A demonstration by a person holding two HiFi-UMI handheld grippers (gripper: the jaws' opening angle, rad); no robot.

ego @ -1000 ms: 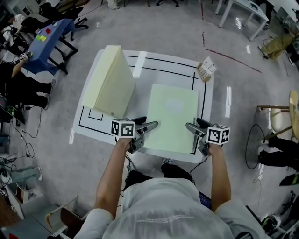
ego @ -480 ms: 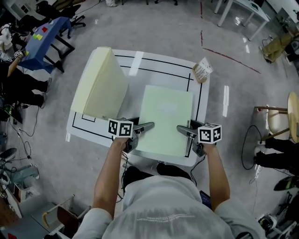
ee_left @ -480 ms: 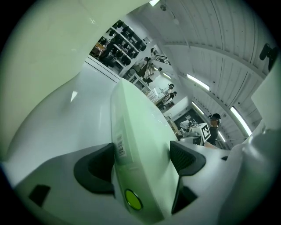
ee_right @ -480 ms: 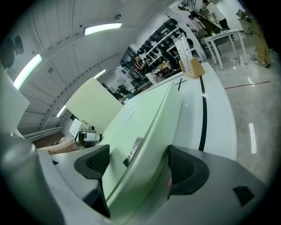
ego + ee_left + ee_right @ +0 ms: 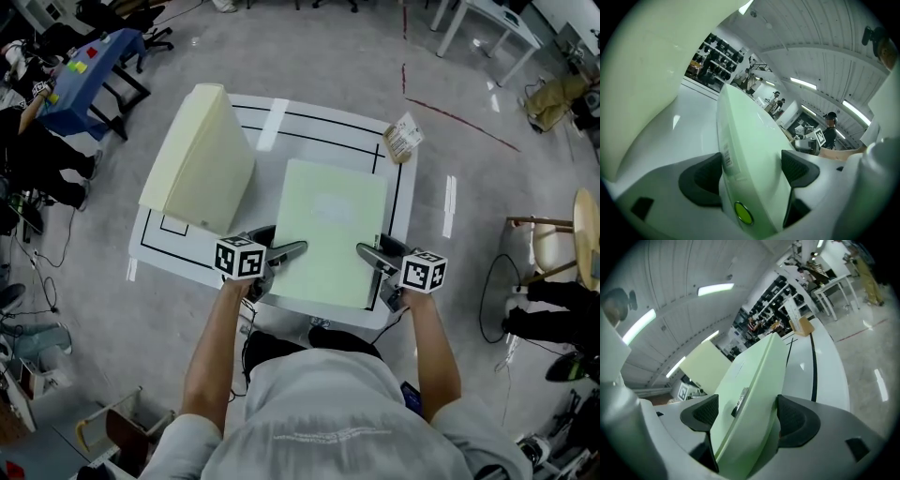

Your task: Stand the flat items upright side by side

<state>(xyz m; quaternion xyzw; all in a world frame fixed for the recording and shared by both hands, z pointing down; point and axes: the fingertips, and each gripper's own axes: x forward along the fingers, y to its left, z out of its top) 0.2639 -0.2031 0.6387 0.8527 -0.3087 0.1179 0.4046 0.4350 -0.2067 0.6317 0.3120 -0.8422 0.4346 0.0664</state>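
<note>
A pale green flat case (image 5: 333,225) lies on the white table (image 5: 405,211), its near edge toward me. My left gripper (image 5: 281,261) is shut on its near left corner. My right gripper (image 5: 370,262) is shut on its near right corner. In the left gripper view the case (image 5: 750,136) fills the gap between the dark pads (image 5: 701,180). The right gripper view shows the same case (image 5: 754,376) clamped between both pads (image 5: 797,420). A cream flat case (image 5: 197,159) stands upright and tilted at the table's left side, also visible as the cream case (image 5: 705,366).
A small cardboard box (image 5: 404,138) sits on the table's far right corner. Black tape lines mark the tabletop. A blue table (image 5: 89,75) and seated people are far left; a chair (image 5: 562,234) stands on the floor to the right.
Both grippers keep their hold on the green case's near corners. The head view has shifted slightly; the case itself shows no clear movement.
</note>
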